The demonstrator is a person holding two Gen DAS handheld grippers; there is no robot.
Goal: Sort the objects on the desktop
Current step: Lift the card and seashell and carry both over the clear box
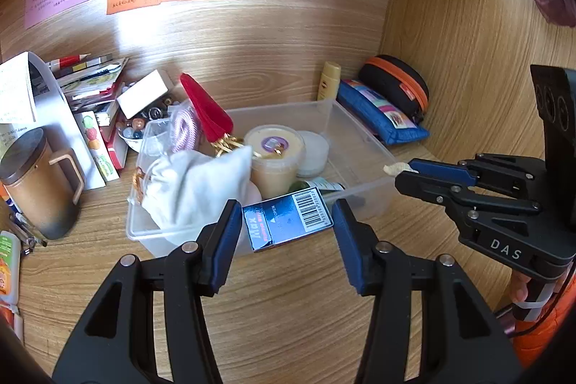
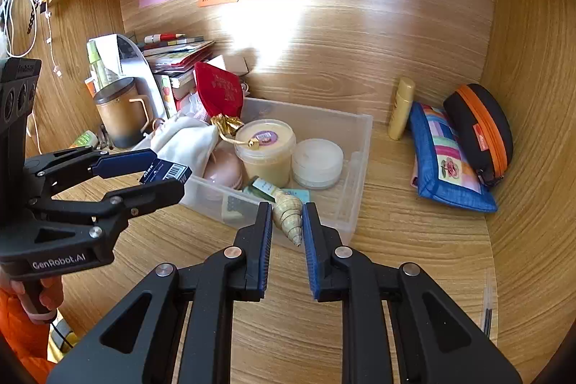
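The clear plastic bin sat at the centre of the wooden desk, already carrying a white cloth pouch, a lidded tub and a shallow round jar. Its thin walls looked light and likely to flex, so anything set down should go onto its floor, not its rim. The left gripper was clamped on a small blue staple box, held above the bin's near edge at 6 o'clock. Glossy card of that kind would probably be light, stiff across its flat faces but easy to crush, and somewhat slippery; the pads bore on its two short ends, which seemed the sound hold. The right gripper was closed on a pale spiral shell, held above the bin's near wall. The shell appeared hard, light and brittle, its tapered tip the weak point; a grip across the widest whorl looked safest.
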